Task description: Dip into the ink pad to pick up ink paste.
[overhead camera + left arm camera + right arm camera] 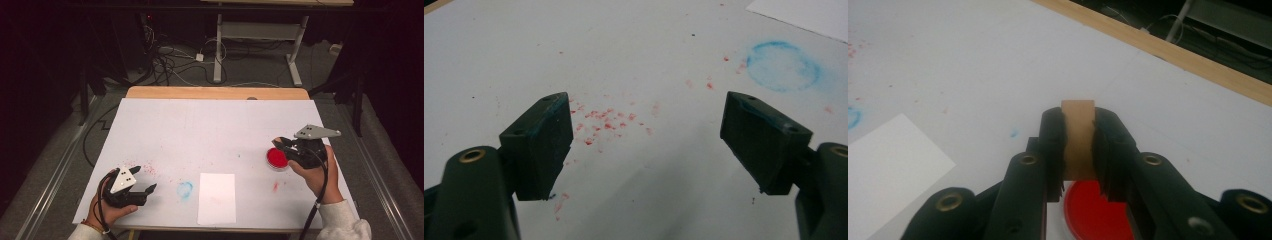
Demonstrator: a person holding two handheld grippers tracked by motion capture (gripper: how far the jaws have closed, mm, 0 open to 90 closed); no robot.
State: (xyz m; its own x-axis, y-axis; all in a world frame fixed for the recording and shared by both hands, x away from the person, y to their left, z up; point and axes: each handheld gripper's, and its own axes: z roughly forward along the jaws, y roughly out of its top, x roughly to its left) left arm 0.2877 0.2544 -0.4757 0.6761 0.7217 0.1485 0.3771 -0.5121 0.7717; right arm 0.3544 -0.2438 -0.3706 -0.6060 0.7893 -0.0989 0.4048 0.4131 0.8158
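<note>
Right tool [1078, 145] clamps a wooden block [1078, 137] above red dish [1095, 212]; left tool [646, 145] gapes empty.

wide bare stretch across the far half of the table [210, 120], from left edge to right edge, open to pass. low and flat near the front edge: a white paper sheet [216, 198] at the middle, a blue smear [185, 189] just left of it, red specks [599, 122] toward the front left corner; none tall enough to block. near the right edge, a red dish [276, 158], with the right gripper [281, 144] clamped on a brown block [1078, 135] above it. front left corner taken by the left gripper [150, 189], jaws apart.
</note>
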